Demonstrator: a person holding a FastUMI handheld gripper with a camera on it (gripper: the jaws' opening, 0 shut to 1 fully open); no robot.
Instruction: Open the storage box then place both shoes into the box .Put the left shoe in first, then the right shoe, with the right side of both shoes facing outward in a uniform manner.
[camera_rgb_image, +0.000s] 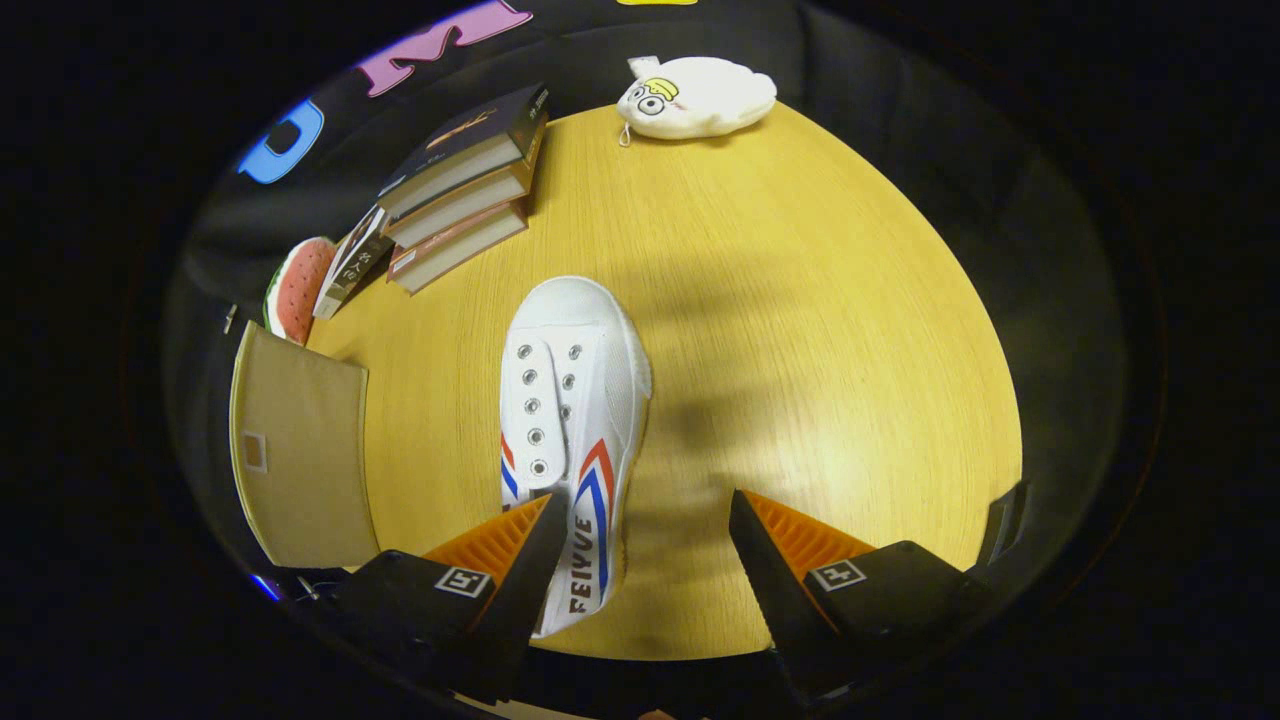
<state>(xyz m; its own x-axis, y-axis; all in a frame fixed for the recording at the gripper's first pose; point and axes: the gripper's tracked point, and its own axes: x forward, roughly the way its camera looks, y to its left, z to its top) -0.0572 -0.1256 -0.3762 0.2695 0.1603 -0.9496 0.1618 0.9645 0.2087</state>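
Spread wide with nothing between its fingers, the tool (640, 545) hangs over the heel end of a white canvas shoe (572, 420) that lies on the round wooden bench (800, 300). Its left finger overlaps the shoe's heel from above, and whether it touches the canvas cannot be told; its right finger stands off over bare wood. That offset suggests the tool is lining up to straddle the heel, the narrowest and stiffest part of a soft shoe, though no grip has been made. The shoe points its rounded toe away from the fingers, laces absent, metal eyelets in two rows down a loose tongue, red and blue stripes on both flanks near the heel and dark lettering on the side facing up. Canvas of this kind should give under pressure, so a pinch at the collar would likely hold better than one across the flat side. To the left of the shoe lies a beige fabric panel (300, 450), matte and woven; I judge it to be the storage box or its lid, though its shape is hard to read. Beyond it sit a stack of books (465, 185), a watermelon-slice toy (297, 287) beside them, and a white plush toy (697, 97) at the bench's far edge.
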